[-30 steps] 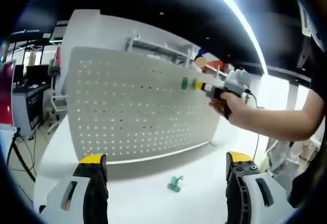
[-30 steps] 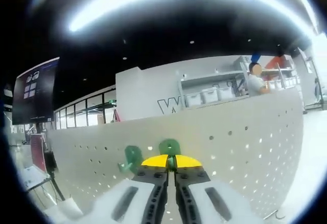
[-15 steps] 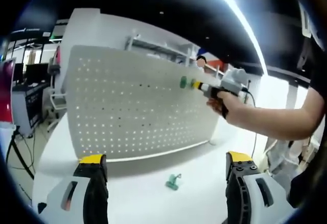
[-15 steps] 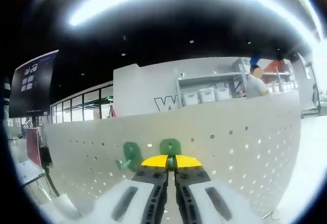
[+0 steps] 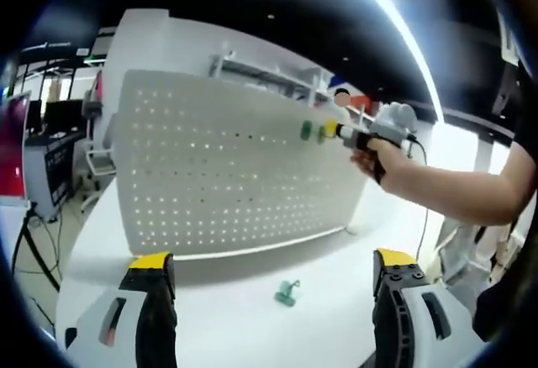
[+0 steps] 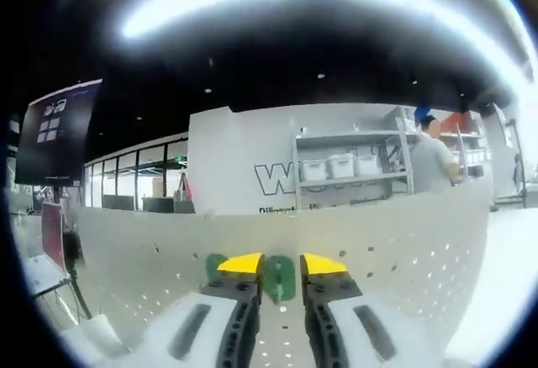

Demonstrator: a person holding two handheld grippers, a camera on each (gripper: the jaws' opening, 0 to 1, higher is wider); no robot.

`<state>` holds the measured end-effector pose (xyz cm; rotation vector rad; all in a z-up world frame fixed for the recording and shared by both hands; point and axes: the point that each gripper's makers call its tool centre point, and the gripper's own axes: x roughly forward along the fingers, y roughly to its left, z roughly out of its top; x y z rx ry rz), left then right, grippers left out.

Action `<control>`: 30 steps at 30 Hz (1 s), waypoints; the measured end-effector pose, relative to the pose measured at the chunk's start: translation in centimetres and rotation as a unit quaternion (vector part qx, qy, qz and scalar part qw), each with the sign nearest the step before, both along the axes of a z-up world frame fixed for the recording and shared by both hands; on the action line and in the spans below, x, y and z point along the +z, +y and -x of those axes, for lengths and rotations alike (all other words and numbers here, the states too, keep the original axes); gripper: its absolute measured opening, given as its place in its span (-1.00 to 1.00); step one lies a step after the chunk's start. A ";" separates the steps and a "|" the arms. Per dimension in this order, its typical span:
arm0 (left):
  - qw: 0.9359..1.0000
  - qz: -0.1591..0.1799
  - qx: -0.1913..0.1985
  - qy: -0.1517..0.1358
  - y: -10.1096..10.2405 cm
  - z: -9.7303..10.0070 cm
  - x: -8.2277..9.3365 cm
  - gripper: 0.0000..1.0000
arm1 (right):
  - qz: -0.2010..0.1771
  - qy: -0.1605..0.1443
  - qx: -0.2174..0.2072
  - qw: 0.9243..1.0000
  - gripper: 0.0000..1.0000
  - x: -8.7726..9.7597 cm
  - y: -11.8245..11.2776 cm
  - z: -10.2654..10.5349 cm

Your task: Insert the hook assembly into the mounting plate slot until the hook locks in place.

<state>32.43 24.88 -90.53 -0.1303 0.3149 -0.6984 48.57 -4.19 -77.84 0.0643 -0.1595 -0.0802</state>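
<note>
A white pegboard mounting plate [image 5: 218,175] stands upright on the white table [image 5: 235,318]. Two green hooks sit side by side near its upper right. In the right gripper view, one green hook [image 6: 279,277] is on the board between the parted yellow-tipped jaws of my right gripper [image 6: 281,265], which is open. The second green hook [image 6: 213,263] peeks out just left of it. In the left gripper view, my right gripper [image 5: 329,130] is held at the board beside a mounted hook [image 5: 306,130]. A loose green hook [image 5: 287,293] lies on the table ahead of my open left gripper [image 5: 272,260].
The person's forearm [image 5: 445,191] reaches in from the right toward the board. Behind the board are a shelf with bins [image 6: 349,166], a standing person [image 6: 430,162] and a dark screen [image 6: 57,131]. A desk with cables [image 5: 38,183] stands to the left.
My right gripper's jaws have parted and let go of the green hook, which stays on the board. The left gripper stays open in much the same place.
</note>
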 end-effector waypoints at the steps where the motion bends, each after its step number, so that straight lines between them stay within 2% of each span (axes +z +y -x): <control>1: 1.000 0.000 0.000 -0.001 0.0 0.0 0.0 0.99 | -0.001 -0.001 0.002 1.000 -0.60 0.2 0.0 0.1; 3: 1.000 0.000 -0.002 0.001 0.0 0.1 0.0 0.99 | -0.004 -0.001 0.011 1.000 -0.60 0.5 -0.1 0.4; 6: 1.000 -0.006 -0.003 0.004 0.0 0.3 -0.2 0.99 | 0.000 0.009 0.021 1.000 -0.49 0.4 -0.1 1.0; 12: 1.000 -0.012 -0.007 0.013 -0.1 0.9 -0.8 1.00 | 0.026 0.046 0.055 0.997 -0.39 -1.2 0.4 2.9; 17: 0.999 -0.017 -0.012 0.026 -0.1 1.3 -1.6 1.00 | 0.019 0.067 0.074 0.995 -0.35 -2.4 0.6 4.5; 19: 0.999 -0.021 -0.014 0.030 -0.1 1.5 -1.8 1.00 | 0.050 0.073 0.070 0.994 -0.35 -2.9 0.5 5.4; 22: 0.999 -0.023 -0.017 0.034 -0.2 1.8 -2.0 1.00 | 0.030 0.096 0.096 0.990 -0.28 -4.4 1.2 6.5; 30: 0.998 -0.027 -0.029 0.058 -0.5 2.6 -3.3 1.00 | 0.035 0.135 0.103 0.985 -0.26 -8.4 1.4 9.5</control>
